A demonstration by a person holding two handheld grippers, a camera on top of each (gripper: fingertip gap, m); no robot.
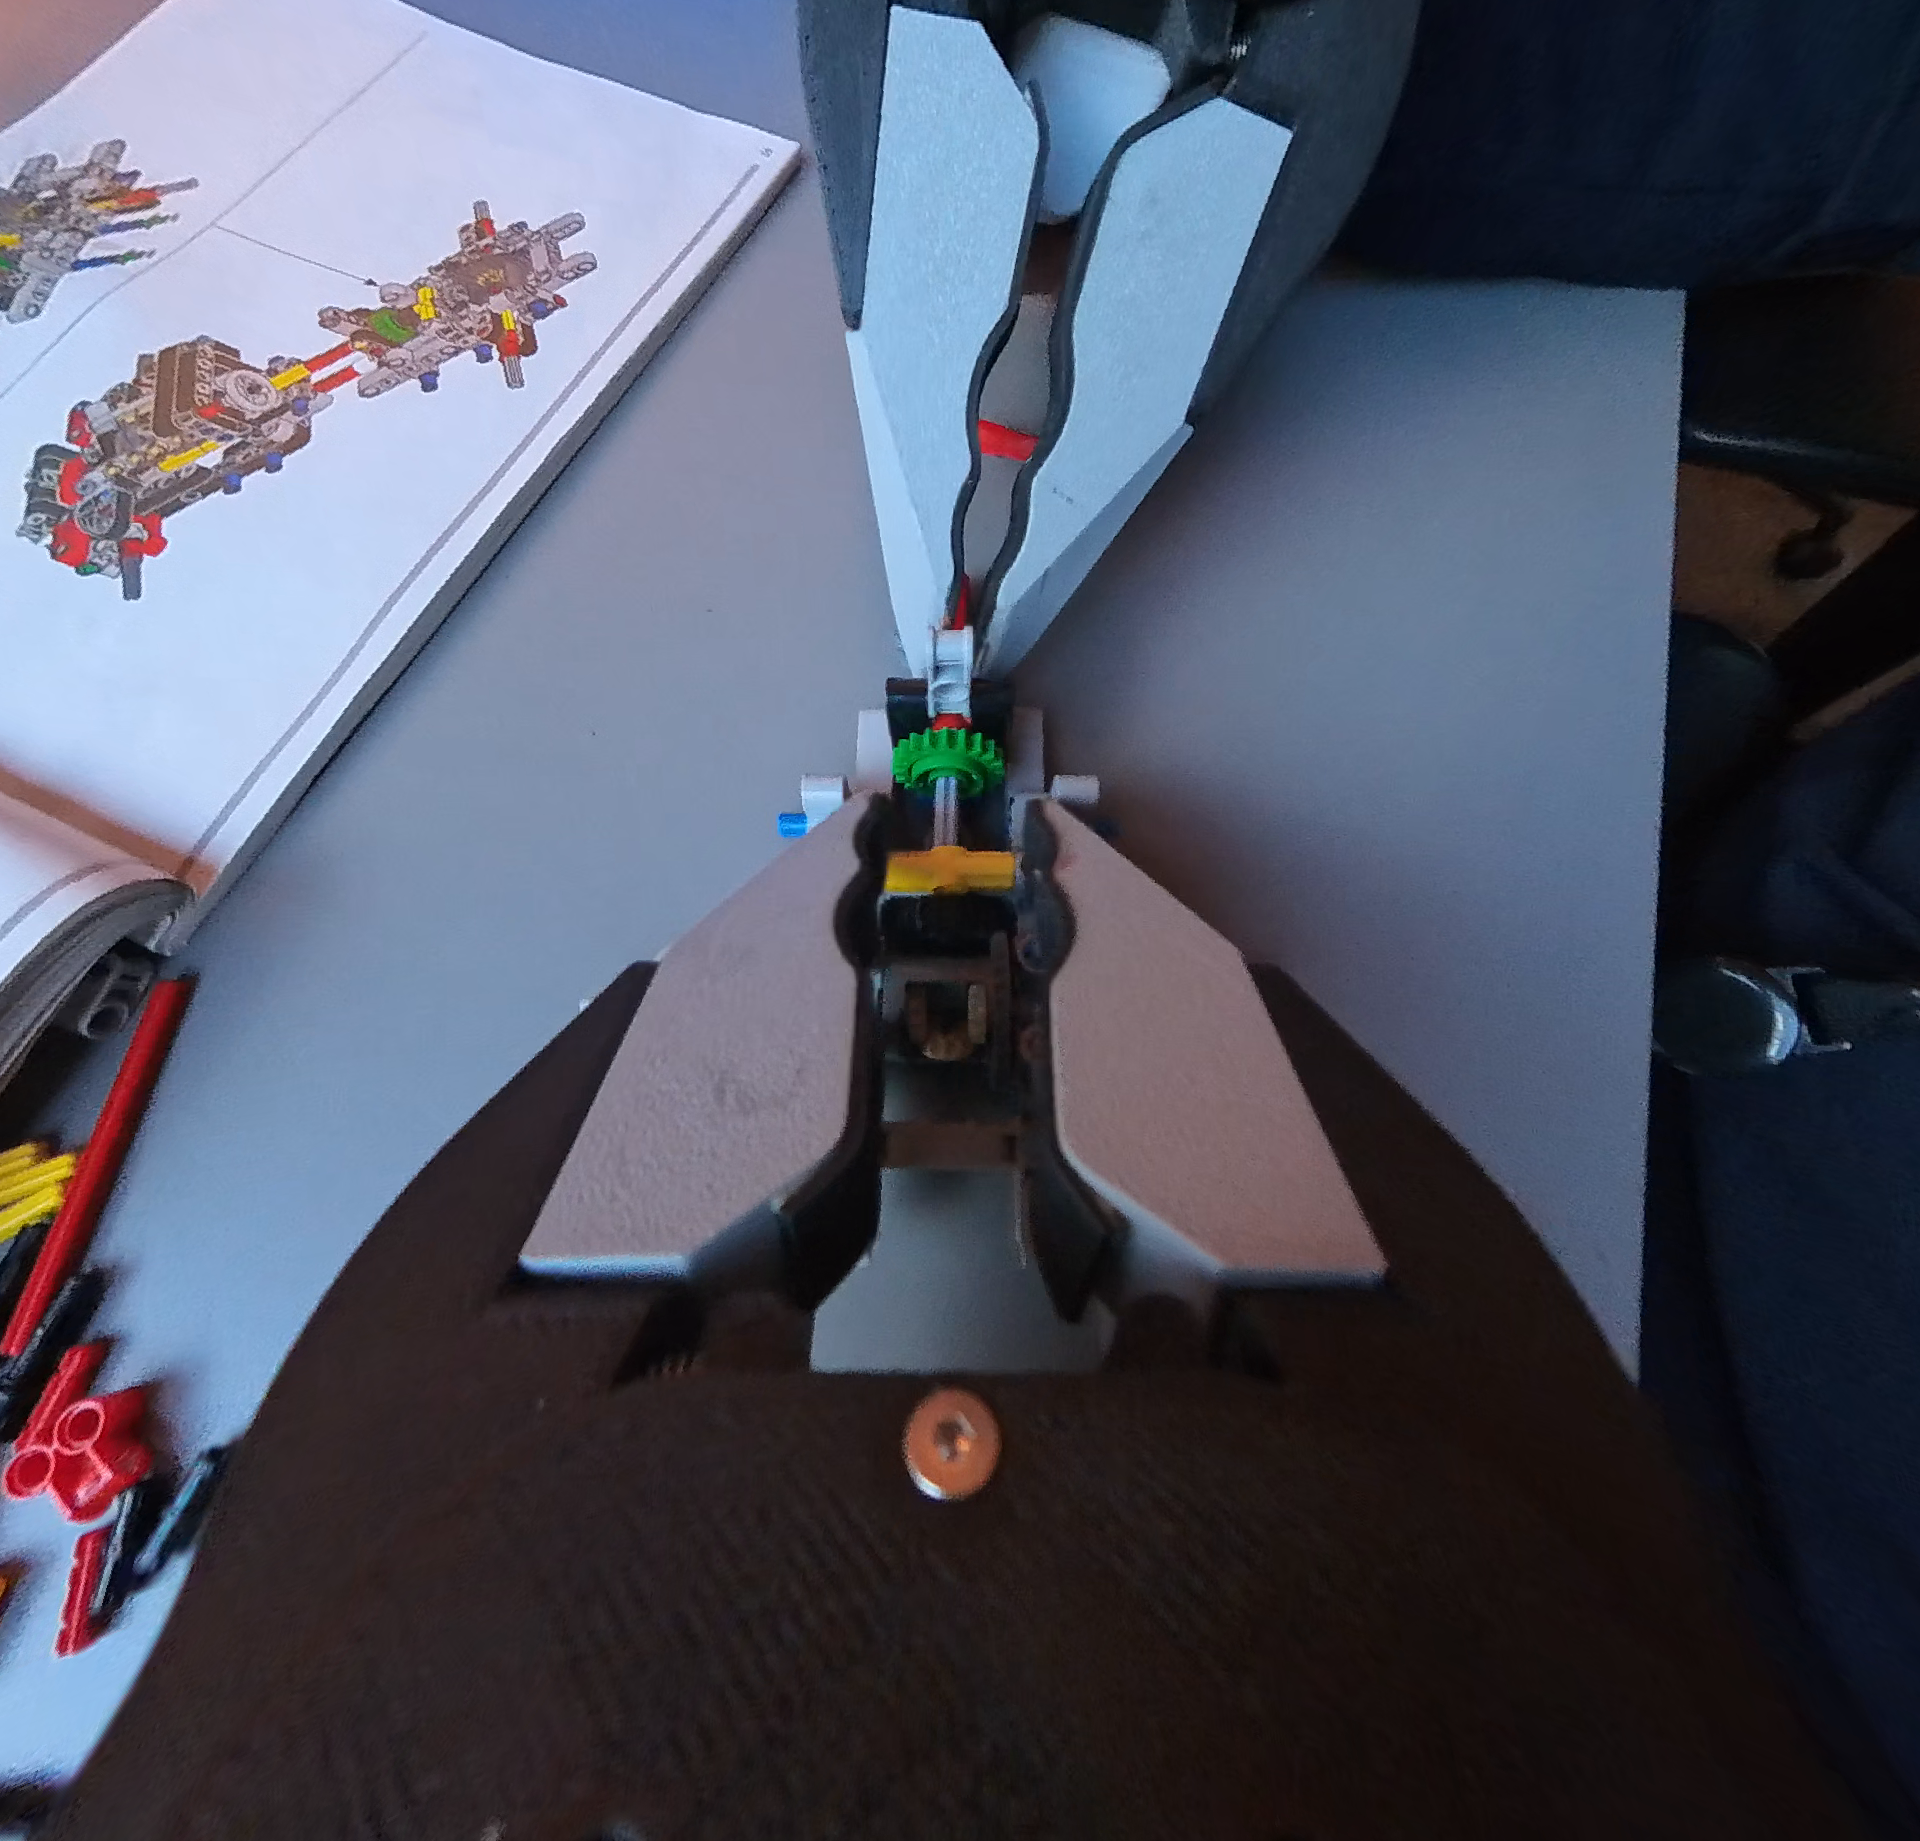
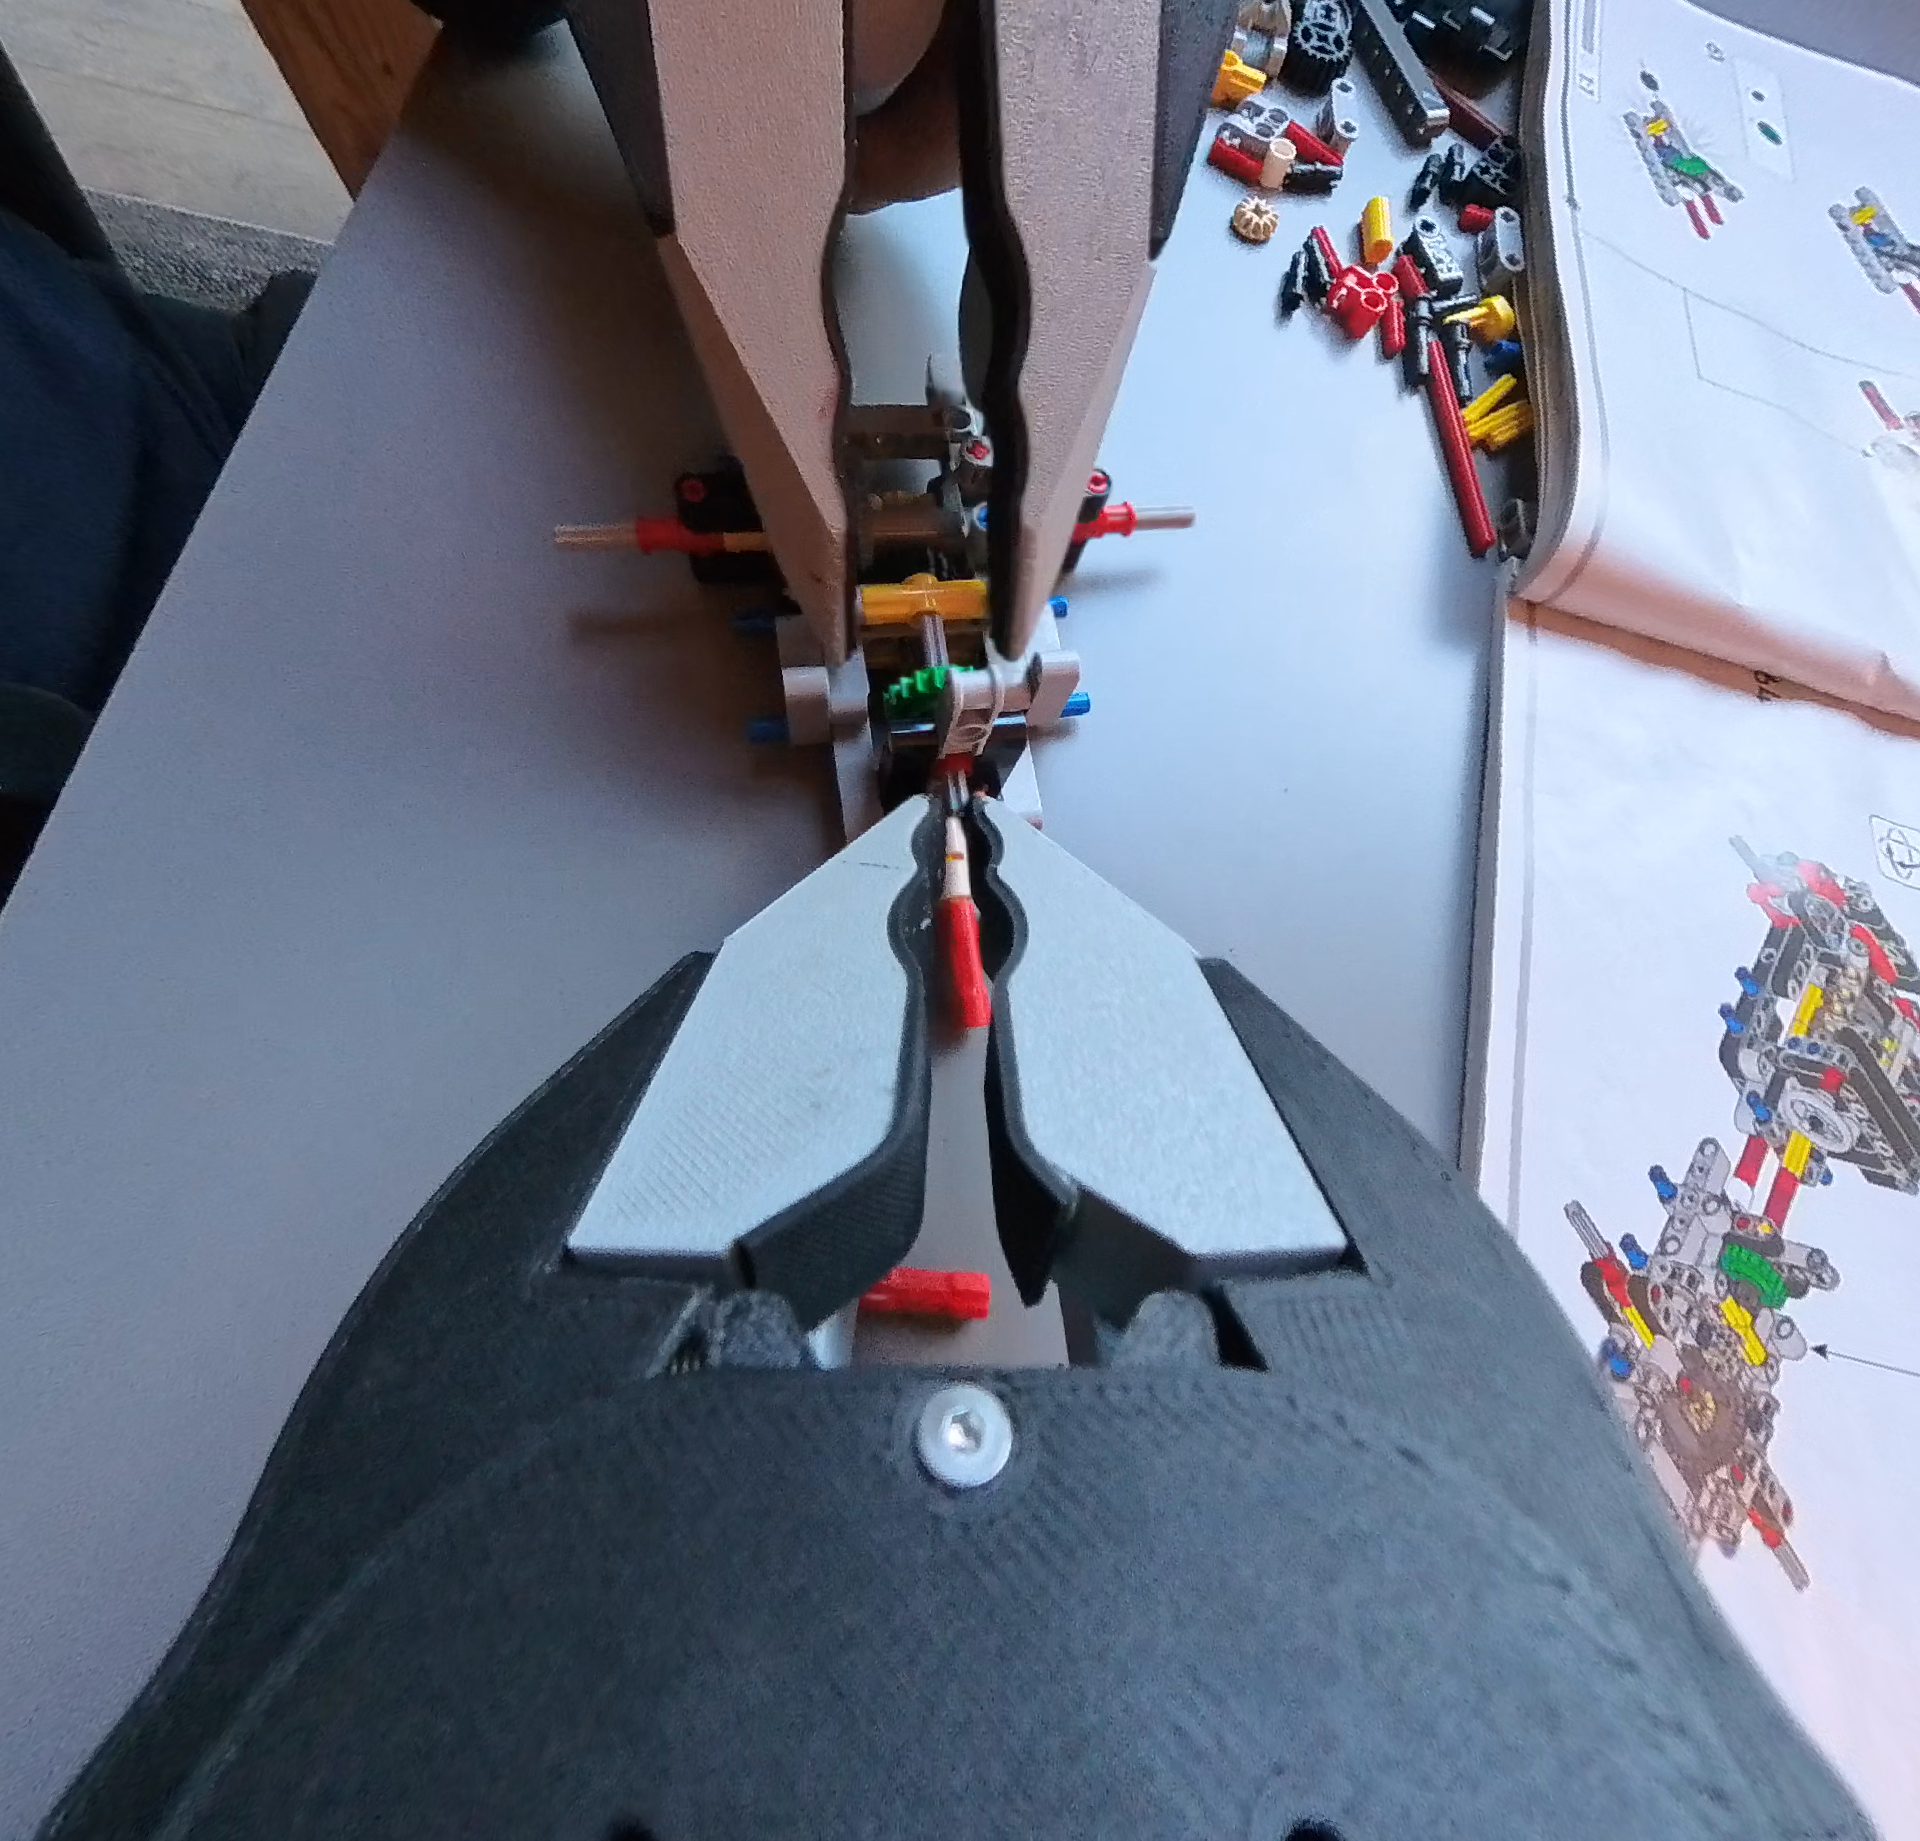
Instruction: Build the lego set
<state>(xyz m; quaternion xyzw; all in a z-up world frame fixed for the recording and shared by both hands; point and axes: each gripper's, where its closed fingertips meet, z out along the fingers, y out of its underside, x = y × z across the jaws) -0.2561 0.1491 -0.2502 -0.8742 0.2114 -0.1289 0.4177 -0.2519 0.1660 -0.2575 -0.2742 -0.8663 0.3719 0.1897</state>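
Left wrist view: left gripper (image 1: pixel 945 835) low over grey table (image 1: pixel 1351 648), jaws narrowly apart, straddling brick-built gearbox assembly (image 1: pixel 940 918); pads look tight on its sides. Green gear (image 1: pixel 945 752) just ahead, right gripper (image 1: pixel 961 617) opposite, tip to tip.

Right wrist view: right gripper (image 2: pixel 961 804) jaws pinched on red axle (image 2: pixel 961 918) running into the assembly (image 2: pixel 925 648). Only here: loose parts pile (image 2: pixel 1392 264), spare red pin (image 2: pixel 925 1292) under the jaws. Instruction booklet (image 2: pixel 1704 752) beside.

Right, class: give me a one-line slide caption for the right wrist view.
Right gripper clamps a red axle entering the brick gearbox assembly straddled by the left gripper.
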